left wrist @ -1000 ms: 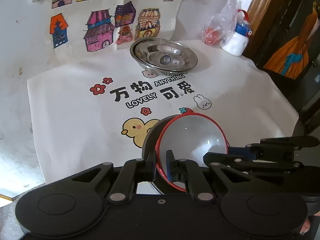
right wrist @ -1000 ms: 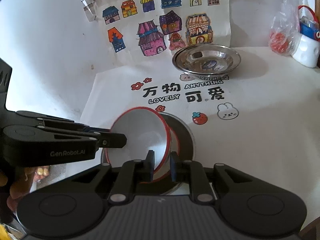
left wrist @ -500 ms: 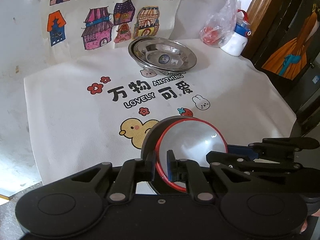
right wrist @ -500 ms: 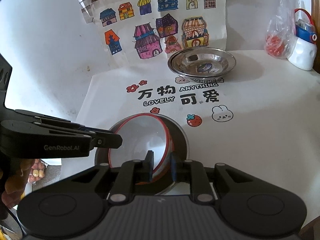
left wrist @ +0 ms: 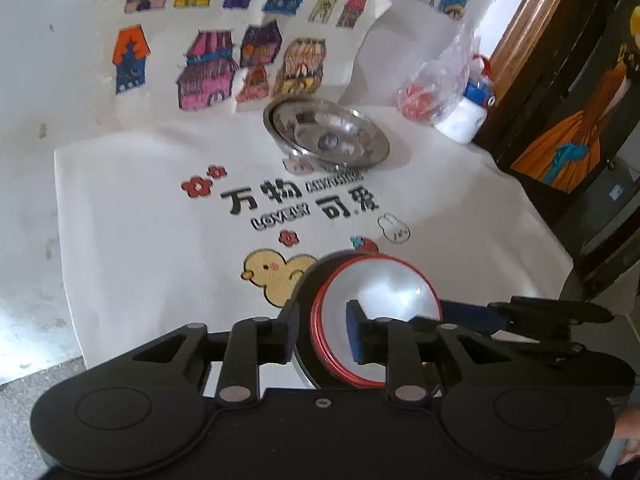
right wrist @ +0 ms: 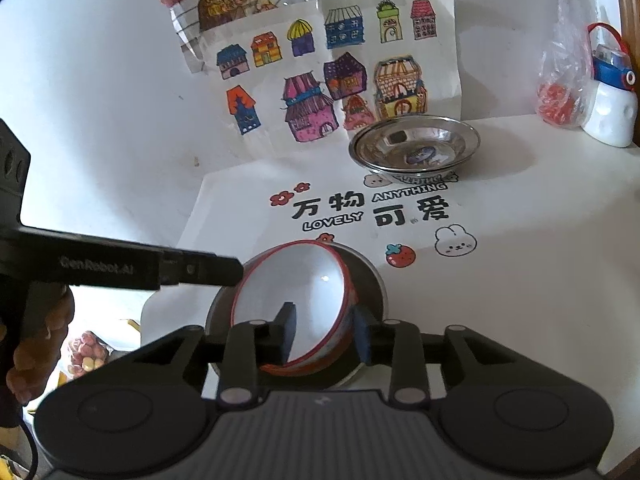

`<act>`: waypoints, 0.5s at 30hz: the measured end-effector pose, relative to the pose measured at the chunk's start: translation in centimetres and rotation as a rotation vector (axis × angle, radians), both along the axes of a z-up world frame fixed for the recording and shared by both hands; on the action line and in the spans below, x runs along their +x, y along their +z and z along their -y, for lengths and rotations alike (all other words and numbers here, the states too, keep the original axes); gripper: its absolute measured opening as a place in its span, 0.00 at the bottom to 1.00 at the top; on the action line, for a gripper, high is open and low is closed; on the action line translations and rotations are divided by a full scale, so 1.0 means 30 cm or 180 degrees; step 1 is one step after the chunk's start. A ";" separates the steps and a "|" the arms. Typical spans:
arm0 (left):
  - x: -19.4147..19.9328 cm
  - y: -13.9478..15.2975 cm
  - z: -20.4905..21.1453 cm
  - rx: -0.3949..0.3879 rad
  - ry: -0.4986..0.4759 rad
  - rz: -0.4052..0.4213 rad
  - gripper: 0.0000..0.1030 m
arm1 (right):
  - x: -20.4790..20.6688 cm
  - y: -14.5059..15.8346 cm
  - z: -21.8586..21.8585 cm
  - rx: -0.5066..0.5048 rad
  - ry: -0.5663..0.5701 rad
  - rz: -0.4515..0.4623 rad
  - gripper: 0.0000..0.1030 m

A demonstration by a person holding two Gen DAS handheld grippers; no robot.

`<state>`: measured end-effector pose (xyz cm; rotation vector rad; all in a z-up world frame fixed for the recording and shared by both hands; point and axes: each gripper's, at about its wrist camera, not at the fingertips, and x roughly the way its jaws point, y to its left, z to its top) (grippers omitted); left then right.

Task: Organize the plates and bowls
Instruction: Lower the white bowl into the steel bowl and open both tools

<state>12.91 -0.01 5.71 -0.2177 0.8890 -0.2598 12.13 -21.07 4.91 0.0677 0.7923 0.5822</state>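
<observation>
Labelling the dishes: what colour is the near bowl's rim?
Red, around a white inside; the bowl shows it best in the left wrist view.

The printed lettering (left wrist: 300,200) on the white mat (left wrist: 140,220) smears with blur in the left wrist view, its small English words unreadable. The red-rimmed bowl (right wrist: 296,292) covers most of the dark plate (right wrist: 370,280) beneath it, and each gripper body hides the bowl's near edge. The plastic bag's (right wrist: 560,80) red contents are too indistinct to identify.

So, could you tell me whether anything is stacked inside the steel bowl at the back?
No, the steel bowl shows only its bare shiny inside, with nothing stacked in it.
</observation>
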 end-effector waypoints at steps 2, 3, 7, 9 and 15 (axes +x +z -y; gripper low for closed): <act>-0.011 0.006 -0.012 -0.0022 0.0036 0.0085 0.37 | -0.006 0.007 0.002 0.0011 0.0005 0.0059 0.43; -0.016 0.008 -0.019 -0.0046 0.0053 0.0105 0.41 | -0.012 0.012 0.003 0.0016 0.0002 0.0108 0.45; -0.026 0.010 -0.036 -0.0043 0.0113 0.0169 0.51 | -0.026 0.035 0.010 0.0037 -0.0026 0.0262 0.56; -0.028 0.013 -0.040 -0.0029 0.0134 0.0214 0.54 | -0.032 0.046 0.013 0.0052 -0.0032 0.0317 0.59; -0.037 0.020 -0.055 -0.0050 0.0191 0.0326 0.67 | -0.046 0.057 0.028 0.0109 -0.0066 0.0403 0.73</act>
